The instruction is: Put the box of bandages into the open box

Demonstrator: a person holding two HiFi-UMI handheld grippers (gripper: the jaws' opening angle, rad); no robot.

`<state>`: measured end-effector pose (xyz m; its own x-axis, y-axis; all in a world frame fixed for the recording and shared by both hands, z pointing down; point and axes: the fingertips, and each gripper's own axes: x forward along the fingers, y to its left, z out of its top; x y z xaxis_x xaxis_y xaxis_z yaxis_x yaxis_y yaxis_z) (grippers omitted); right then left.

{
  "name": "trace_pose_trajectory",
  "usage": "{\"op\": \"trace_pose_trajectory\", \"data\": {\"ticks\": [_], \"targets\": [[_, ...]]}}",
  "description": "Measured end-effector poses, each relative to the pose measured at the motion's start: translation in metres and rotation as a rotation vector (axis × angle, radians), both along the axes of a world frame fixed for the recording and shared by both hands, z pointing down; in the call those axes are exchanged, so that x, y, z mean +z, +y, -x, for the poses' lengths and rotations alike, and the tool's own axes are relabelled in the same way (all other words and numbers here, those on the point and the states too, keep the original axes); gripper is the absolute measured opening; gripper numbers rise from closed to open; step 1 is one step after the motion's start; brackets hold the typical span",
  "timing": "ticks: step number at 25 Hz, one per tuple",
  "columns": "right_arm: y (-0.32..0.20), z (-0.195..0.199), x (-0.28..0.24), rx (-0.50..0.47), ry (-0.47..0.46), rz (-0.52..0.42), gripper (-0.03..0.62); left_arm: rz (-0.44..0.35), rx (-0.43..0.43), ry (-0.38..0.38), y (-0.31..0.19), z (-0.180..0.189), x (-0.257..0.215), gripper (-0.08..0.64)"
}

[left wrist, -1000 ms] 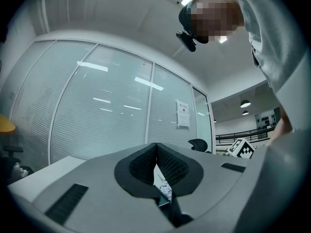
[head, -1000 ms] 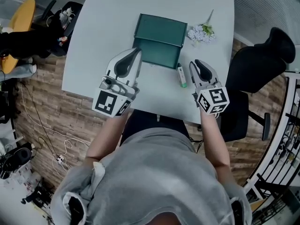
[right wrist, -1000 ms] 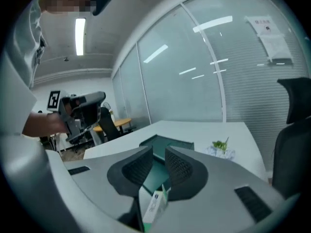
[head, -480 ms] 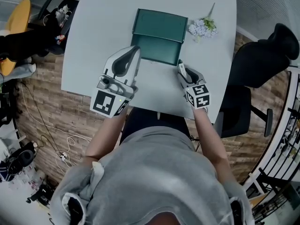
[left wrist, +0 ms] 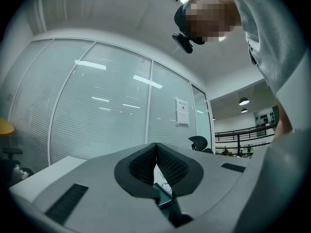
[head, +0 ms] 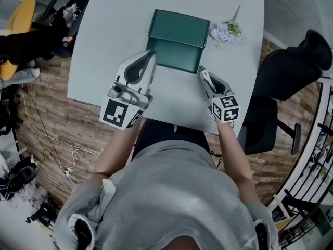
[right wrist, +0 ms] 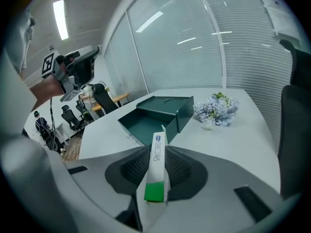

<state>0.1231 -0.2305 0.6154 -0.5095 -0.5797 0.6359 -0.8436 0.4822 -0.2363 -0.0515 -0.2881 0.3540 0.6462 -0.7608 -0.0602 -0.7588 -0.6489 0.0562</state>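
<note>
The right hand-held gripper (head: pixel 203 76) pinches the box of bandages (right wrist: pixel 157 159) between its two pads; its jaws have just been closing on it. The box of bandages is a slim white carton with a green end. It stands on its narrow edge between the jaws and runs along them, with the green end nearest the gripper body and the other end poking out past the fingertips.

The open box (head: pixel 177 38) is dark green and sits on the white bench (head: pixel 114 25). It lies just ahead of the right hand-held gripper and a little to its left, with its raised lid on the far side. A small bunch of pale flowers (head: pixel 225 32) lies further ahead and to that gripper's right, beside the open box but not touching it.

The left hand-held gripper (head: pixel 151 56) has its jaws pressed together with nothing between them. In the head view its tip lines up with the near left corner of the open box; contact cannot be judged. A black chair (head: pixel 291 66) stands off the bench to the right
</note>
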Motion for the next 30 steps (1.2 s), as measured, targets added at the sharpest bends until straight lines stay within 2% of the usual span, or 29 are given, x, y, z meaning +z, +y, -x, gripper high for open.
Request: {"op": "trace_pose_trajectory", "data": {"ticks": [3, 6, 8, 12, 16, 20, 26, 30], "targets": [[-0.015, -0.012, -0.021, 0.028, -0.016, -0.058, 0.117, -0.004, -0.011, 0.002, 0.001, 0.002, -0.001, 0.02], [-0.035, -0.014, -0.05, 0.048, -0.103, -0.114, 0.117, -0.009, -0.026, 0.002, 0.001, 0.006, -0.003, 0.02], [-0.049, -0.003, -0.067, 0.028, -0.152, -0.148, 0.117, -0.014, -0.038, 0.001, 0.001, 0.011, -0.005, 0.018], [-0.07, 0.035, -0.081, -0.093, -0.157, -0.194, 0.115, -0.017, -0.068, -0.004, 0.002, 0.025, -0.007, 0.018], [-0.08, 0.075, -0.063, -0.232, -0.112, -0.176, 0.115, -0.012, -0.106, -0.006, 0.005, 0.04, -0.004, 0.02], [-0.083, 0.103, -0.036, -0.353, 0.003, -0.174, 0.115, -0.009, -0.147, -0.018, 0.01, 0.056, -0.002, 0.02], [-0.083, 0.131, -0.003, -0.59, 0.38, -0.314, 0.115, 0.015, -0.193, -0.023, 0.015, 0.08, 0.008, 0.018], [-0.086, 0.134, 0.013, -0.627, 0.51, -0.366, 0.117, 0.015, -0.203, -0.027, 0.015, 0.083, 0.008, 0.02]]}}
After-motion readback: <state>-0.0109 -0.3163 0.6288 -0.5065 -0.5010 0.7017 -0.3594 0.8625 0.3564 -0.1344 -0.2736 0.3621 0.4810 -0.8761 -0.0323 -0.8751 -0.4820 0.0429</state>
